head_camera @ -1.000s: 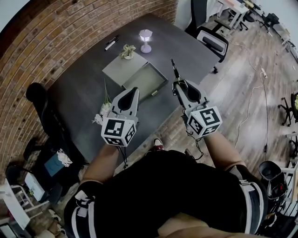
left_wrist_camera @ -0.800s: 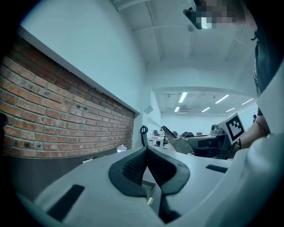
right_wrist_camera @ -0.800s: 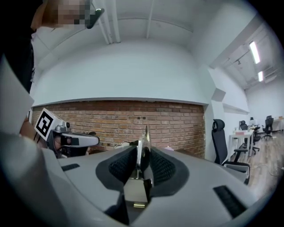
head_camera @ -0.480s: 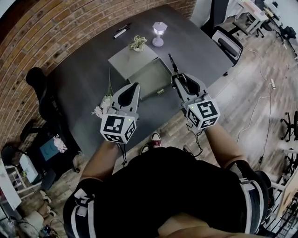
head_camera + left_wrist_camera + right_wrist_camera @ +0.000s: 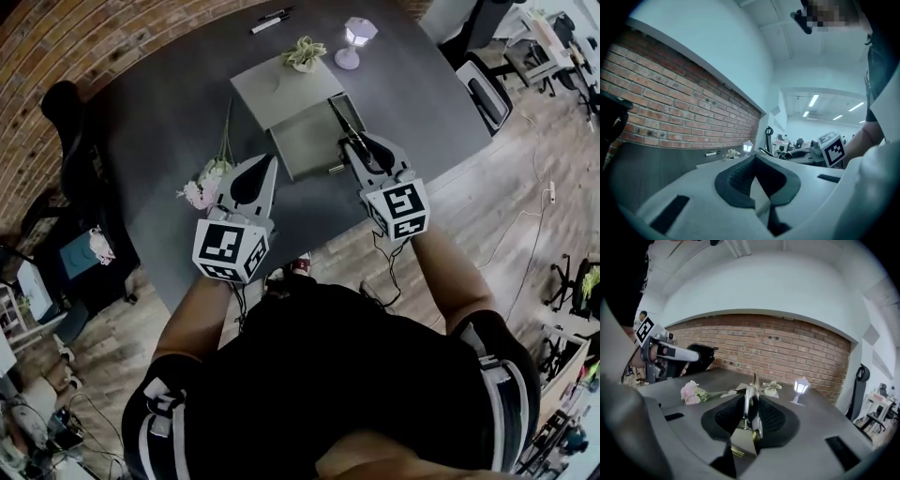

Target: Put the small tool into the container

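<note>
The right hand-held gripper (image 5: 356, 148) is clamped on the tool (image 5: 339, 120), a slim metal piece that stands up between its pads in the right gripper view and sticks out well beyond the jaw tips. In the head view the tool points toward 11 o'clock, and its shaft crosses the right-hand part of the container (image 5: 300, 148), an open grey box on the dark bench (image 5: 169, 103); whether the tip touches the box cannot be told. The left hand-held gripper (image 5: 269, 161) has its jaws together with nothing between them, and it sits just at 8 o'clock of the container, over the bench's near part. A flat grey panel (image 5: 277, 89) adjoins the container at 12 o'clock. On the panel's far corner is a small plant (image 5: 305, 52), with a little lit lamp (image 5: 356, 37) just at 2 o'clock of it. Two pens (image 5: 272, 19) lie near the bench's far edge, at 11 o'clock of the plant. A bunch of pink flowers (image 5: 204, 190) lies at 9 o'clock of the left gripper, its stem running toward 12 o'clock. A dark chair (image 5: 66, 103) stands at the bench's left end, before a brick wall (image 5: 84, 28).
</note>
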`<state>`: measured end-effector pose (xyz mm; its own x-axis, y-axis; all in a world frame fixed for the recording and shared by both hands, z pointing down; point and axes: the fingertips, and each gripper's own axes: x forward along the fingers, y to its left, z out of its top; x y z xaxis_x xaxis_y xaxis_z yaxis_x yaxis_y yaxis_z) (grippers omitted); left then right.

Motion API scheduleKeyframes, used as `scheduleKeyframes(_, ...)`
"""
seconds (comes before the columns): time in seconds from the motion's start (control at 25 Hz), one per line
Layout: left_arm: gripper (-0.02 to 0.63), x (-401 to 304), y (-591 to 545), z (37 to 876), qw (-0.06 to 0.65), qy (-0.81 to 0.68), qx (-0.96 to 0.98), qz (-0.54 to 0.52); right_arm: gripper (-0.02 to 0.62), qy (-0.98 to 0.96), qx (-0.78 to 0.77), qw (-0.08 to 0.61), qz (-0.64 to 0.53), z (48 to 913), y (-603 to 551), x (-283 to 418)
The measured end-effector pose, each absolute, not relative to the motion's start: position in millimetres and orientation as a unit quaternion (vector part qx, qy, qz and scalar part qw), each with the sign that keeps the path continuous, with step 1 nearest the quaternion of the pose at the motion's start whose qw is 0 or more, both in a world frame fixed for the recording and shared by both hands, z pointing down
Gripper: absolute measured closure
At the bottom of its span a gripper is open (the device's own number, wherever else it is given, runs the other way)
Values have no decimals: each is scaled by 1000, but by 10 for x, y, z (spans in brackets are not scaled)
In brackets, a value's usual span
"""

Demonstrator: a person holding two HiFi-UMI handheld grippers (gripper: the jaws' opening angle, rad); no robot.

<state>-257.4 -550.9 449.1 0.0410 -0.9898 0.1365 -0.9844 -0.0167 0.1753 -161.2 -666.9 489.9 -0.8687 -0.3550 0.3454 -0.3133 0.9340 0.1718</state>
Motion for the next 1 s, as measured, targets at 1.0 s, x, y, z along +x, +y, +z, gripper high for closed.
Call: scheduleKeyframes(1.0,597,-2880,-5276,5178,145,-729,669,-16,499,-898,18,372,-233,6475,-6647,-2313)
